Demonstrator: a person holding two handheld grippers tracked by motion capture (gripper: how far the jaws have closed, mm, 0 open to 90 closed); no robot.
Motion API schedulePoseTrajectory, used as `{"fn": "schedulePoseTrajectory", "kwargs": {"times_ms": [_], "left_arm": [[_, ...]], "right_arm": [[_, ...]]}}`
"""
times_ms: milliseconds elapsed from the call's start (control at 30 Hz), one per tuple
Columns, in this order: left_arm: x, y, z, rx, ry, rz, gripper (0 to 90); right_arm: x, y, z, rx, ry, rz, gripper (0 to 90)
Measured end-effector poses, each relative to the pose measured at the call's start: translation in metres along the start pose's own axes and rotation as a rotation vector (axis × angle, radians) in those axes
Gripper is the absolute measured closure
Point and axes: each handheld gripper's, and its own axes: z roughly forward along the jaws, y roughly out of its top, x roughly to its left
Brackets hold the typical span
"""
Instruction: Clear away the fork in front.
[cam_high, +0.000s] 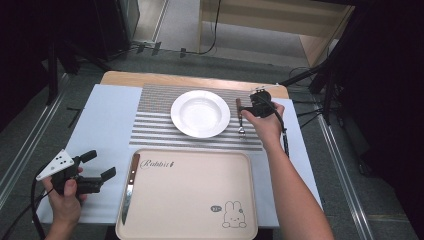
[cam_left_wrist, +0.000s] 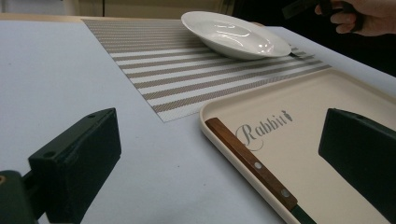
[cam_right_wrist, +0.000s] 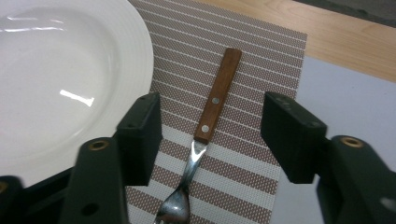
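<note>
A fork with a wooden handle lies on the striped placemat just right of the white plate. My right gripper hovers open just above the fork, one jaw on each side of its handle, not touching it. A knife with a wooden handle lies along the left edge of the cream tray. Left of the tray, over the pale table cover, my left gripper stands open and holds nothing.
The tray, printed with "Rabbit" and a rabbit drawing, sits at the table's near edge. A bare wooden strip of table runs behind the placemat. A dark stand rises beyond the table's right rear corner.
</note>
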Motion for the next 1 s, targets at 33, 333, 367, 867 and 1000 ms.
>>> {"fn": "schedulePoseTrajectory", "kwargs": {"times_ms": [33,333,367,867,1000], "left_arm": [[0.0,0.0,0.0,-0.001,0.0,0.0,0.0],[0.0,0.0,0.0,0.001,0.001,-0.002,0.0],[0.0,0.0,0.0,0.0,0.001,-0.002,0.0],[0.0,0.0,0.0,0.001,0.002,-0.002,0.0],[0.0,0.0,0.0,0.001,0.002,-0.002,0.0]], "right_arm": [[0.002,0.0,0.003,0.008,-0.01,-0.006,41.2],[-0.005,-0.001,0.023,0.08,0.0,0.06,55.7],[-0.005,-0.002,0.025,0.084,0.016,0.065,56.6],[-0.003,-0.002,0.043,0.174,0.013,0.087,65.0],[-0.003,-0.002,0.047,0.178,0.001,0.091,64.4]]}}
